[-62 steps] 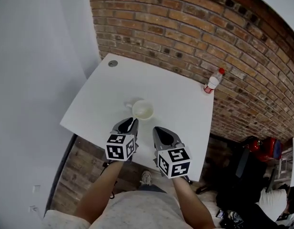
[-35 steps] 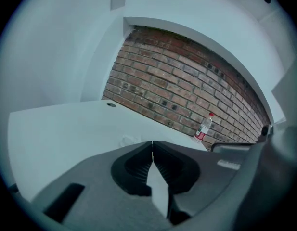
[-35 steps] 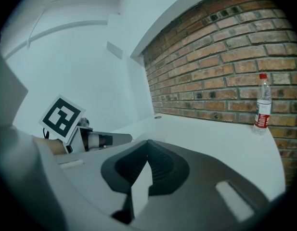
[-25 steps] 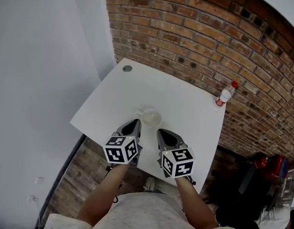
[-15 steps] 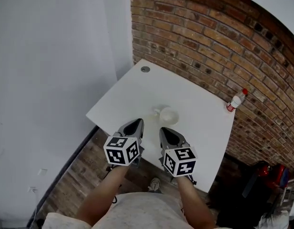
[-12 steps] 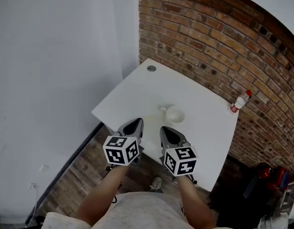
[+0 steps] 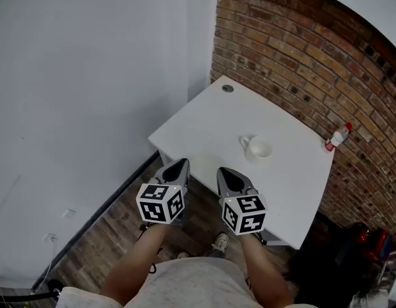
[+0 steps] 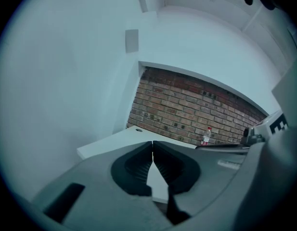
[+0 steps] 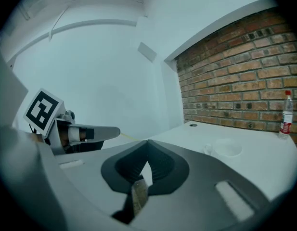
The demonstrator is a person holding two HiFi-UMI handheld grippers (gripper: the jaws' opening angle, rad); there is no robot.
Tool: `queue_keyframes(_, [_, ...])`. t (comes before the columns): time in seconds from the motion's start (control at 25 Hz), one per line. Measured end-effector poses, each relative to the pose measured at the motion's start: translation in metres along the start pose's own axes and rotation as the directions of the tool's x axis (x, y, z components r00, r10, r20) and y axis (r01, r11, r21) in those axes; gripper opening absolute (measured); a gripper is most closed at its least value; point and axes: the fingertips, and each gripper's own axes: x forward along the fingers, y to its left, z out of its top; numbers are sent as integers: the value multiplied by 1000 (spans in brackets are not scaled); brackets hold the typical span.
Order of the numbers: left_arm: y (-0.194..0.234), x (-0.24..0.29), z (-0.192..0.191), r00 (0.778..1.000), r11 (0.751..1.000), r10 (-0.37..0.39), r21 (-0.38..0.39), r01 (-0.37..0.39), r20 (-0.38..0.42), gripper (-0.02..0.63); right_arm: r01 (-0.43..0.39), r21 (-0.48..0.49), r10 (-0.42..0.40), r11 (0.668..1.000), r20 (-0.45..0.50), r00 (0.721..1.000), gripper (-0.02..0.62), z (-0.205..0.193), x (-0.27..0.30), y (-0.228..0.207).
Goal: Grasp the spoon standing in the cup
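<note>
A white cup [image 7: 258, 149] with its handle to the left stands on the white table [image 7: 210, 124]; I see no spoon in it. The cup [image 9: 226, 148] shows faintly in the right gripper view, past the jaws and to the right. Both grippers hang side by side short of the table's near edge, over the wooden floor. My left gripper [image 7: 180, 163] [image 8: 152, 144] is shut with nothing in it. My right gripper [image 7: 222, 171] [image 9: 147, 143] is shut and empty too.
A small bottle with a red cap [image 7: 337, 136] [image 8: 205, 136] [image 9: 285, 113] stands at the table's far right corner by the brick wall [image 7: 300, 50]. A round cable hole [image 7: 228, 88] marks the far left corner. A plain white wall [image 7: 88, 76] fills the left.
The head view has swung left and back: table, cup and bottle have slid to the upper right. Both grippers, earlier over the table's near edge by the cup, now hang over the floor.
</note>
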Motion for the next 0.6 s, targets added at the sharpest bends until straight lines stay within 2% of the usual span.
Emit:
queue_keyframes(0.32, [36, -54, -7, 999, 999, 34, 2, -34, 10, 3, -22, -24, 21, 999, -15, 1000, 6, -14, 4, 57])
queue_keyframes(0.6, [48, -73, -13, 999, 999, 32, -3, -32, 8, 4, -20, -21, 20, 1000, -17, 1000, 6, -19, 4, 78])
